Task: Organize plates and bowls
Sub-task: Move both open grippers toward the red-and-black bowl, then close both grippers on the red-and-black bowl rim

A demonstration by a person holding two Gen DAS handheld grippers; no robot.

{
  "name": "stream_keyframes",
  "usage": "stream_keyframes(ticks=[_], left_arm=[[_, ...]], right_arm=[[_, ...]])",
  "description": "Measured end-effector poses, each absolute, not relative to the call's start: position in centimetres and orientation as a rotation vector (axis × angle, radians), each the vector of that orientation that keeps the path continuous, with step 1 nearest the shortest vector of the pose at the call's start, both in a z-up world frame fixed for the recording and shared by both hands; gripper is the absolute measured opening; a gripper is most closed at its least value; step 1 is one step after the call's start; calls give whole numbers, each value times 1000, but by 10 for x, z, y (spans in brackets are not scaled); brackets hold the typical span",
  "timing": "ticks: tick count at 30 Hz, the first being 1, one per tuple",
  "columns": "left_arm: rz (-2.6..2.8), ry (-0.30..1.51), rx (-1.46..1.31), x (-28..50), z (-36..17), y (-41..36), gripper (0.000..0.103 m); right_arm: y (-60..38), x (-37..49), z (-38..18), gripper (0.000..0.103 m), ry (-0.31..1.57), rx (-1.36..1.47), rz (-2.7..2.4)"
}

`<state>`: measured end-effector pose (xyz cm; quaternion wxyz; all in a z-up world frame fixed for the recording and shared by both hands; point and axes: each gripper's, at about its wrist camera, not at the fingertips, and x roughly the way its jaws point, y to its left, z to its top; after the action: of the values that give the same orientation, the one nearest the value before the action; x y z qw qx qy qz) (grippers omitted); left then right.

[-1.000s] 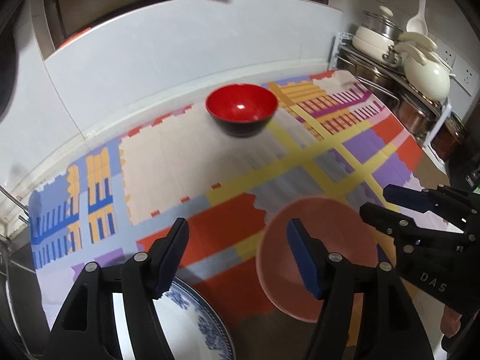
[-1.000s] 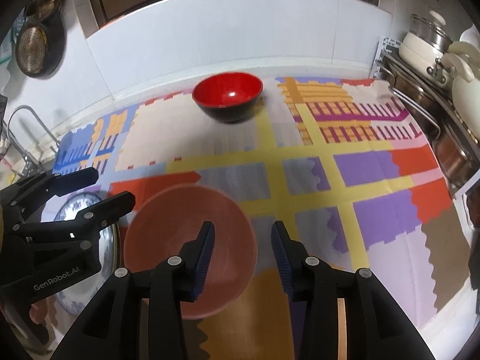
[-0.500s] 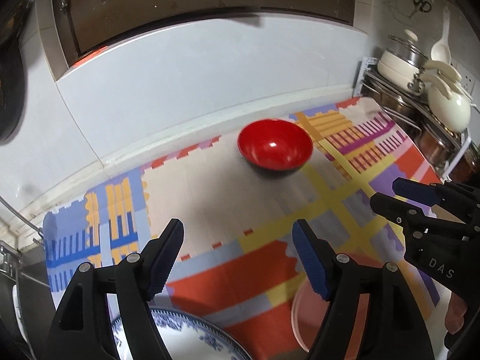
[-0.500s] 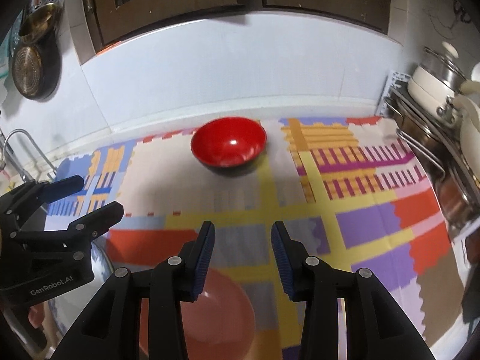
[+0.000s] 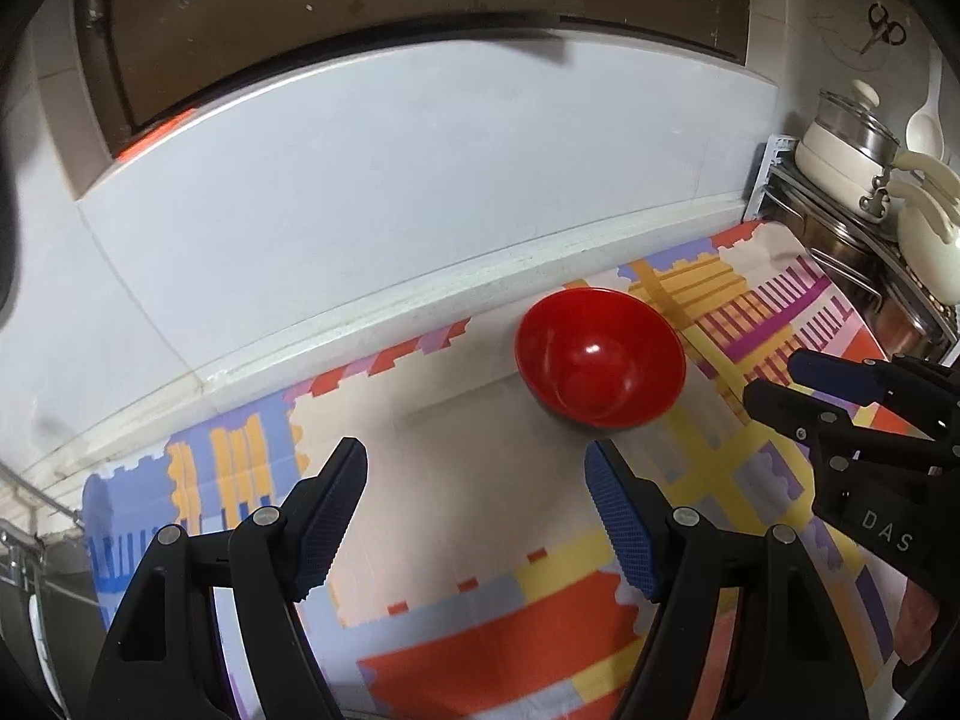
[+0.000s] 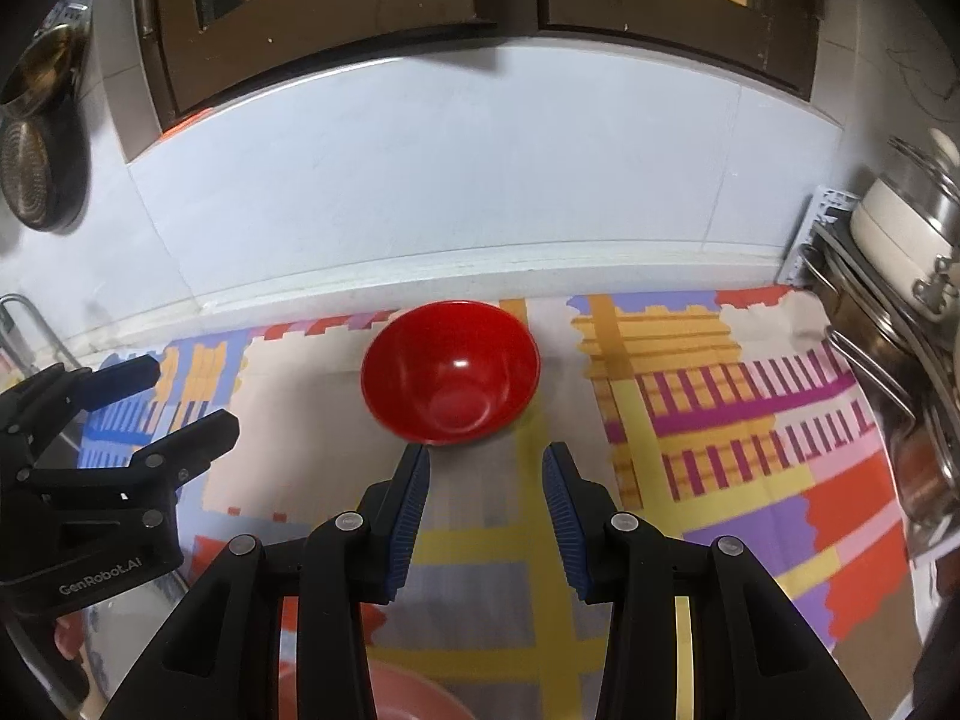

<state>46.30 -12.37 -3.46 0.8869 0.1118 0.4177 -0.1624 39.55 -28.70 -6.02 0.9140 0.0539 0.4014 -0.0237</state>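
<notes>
Bowl (image 6: 450, 372), red and upright, sits on the patchwork mat (image 6: 720, 420) near the wall. Just before it, the right gripper (image 6: 486, 480) gapes empty; left of it, the left gripper (image 5: 474, 480) has just widened, also empty.

Legible markings, two entries. "DAS", pale capitals on the black body of the right gripper (image 5: 798, 393), read in the left wrist view. "GenRobot.AI", pale lettering on the black body of the left gripper (image 6: 174, 405), read in the right wrist view.
</notes>
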Motion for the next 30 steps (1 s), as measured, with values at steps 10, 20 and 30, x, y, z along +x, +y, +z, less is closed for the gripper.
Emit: stream_keyframes(ticks=[10,20,30], left_arm=[[-362,933,232,516,-66,-146,75],[-382,985,220,557,-101,-161,75],[-384,1040,197,576,-124,-166,63]], right_arm=[[-301,437,-82,40,850,155,-34],[-319,475,-108,40,892,195,-47],[-325,496,-131,40,929,231,-59]])
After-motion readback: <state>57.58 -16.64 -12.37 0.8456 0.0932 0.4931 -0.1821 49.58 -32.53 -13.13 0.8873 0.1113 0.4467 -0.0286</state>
